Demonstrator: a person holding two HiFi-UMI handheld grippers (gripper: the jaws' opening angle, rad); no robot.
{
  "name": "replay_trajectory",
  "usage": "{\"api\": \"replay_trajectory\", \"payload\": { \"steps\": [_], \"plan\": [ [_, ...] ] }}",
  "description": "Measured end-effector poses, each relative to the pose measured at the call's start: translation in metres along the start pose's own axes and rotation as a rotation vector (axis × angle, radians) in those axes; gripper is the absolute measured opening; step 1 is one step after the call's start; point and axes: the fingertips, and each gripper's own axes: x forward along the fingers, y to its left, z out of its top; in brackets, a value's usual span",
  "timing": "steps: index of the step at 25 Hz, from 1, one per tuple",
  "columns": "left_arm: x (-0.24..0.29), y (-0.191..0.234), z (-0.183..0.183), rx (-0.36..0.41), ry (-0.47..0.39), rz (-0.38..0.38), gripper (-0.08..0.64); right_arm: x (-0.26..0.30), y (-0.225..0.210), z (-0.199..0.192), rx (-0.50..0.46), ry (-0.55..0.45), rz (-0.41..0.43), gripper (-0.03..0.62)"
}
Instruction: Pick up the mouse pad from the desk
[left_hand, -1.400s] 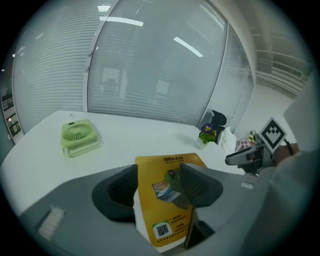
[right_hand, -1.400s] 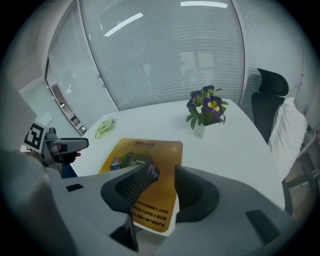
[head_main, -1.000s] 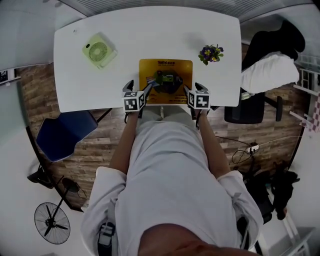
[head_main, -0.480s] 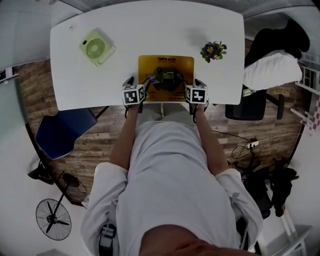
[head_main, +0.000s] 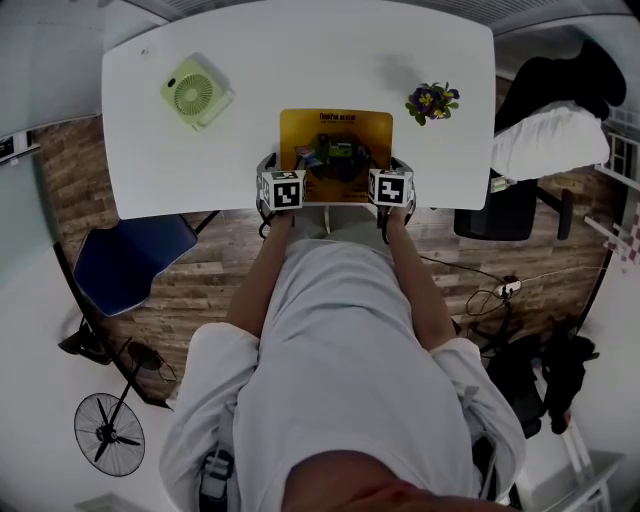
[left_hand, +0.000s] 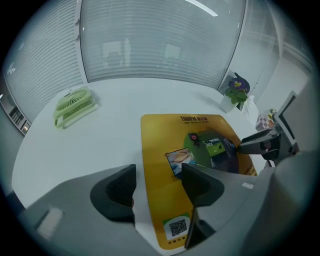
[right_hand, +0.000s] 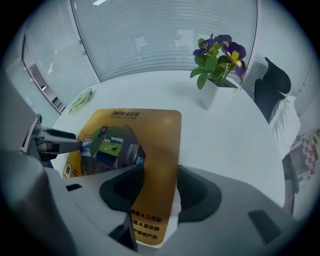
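At the near edge of the white worktop (head_main: 250, 60) the yellow mouse pad (head_main: 335, 140) lies flat. The left tongs (left_hand: 159, 177) gape astride its left edge, and the right tongs (right_hand: 159, 182), also apart, straddle its right edge.

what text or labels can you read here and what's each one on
"ThinkPad": far edge of the mouse pad, trailing characters blurred.
QR code: pad's near left corner, no words.
Chinese lines with "&": pad's near right corner, too blurred to read.
Green fan: no readable print.
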Motion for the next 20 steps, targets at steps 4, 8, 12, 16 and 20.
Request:
{"api": "replay_trajectory", "payload": {
  "steps": [4,8,12,16,20],
  "plan": [
    [0.001,0.005,-0.001,-0.039,0.022,0.014,0.222,0.002,0.002,-0.001,0.015,-0.012,0.009,0.204],
    [0.001,0.006,-0.002,-0.051,0.034,0.021,0.192,0.003,0.002,-0.004,0.023,-0.011,0.015,0.195],
    [0.001,0.006,-0.001,-0.051,0.05,0.016,0.157,0.001,0.005,-0.002,0.023,-0.018,0.022,0.173],
    [0.002,0.007,0.0,-0.042,0.051,0.002,0.142,-0.001,0.009,0.0,0.037,-0.027,0.043,0.133],
    [0.004,-0.002,-0.002,-0.04,0.069,-0.033,0.058,0.0,0.015,-0.001,0.061,-0.031,0.103,0.066]
  ]
}}
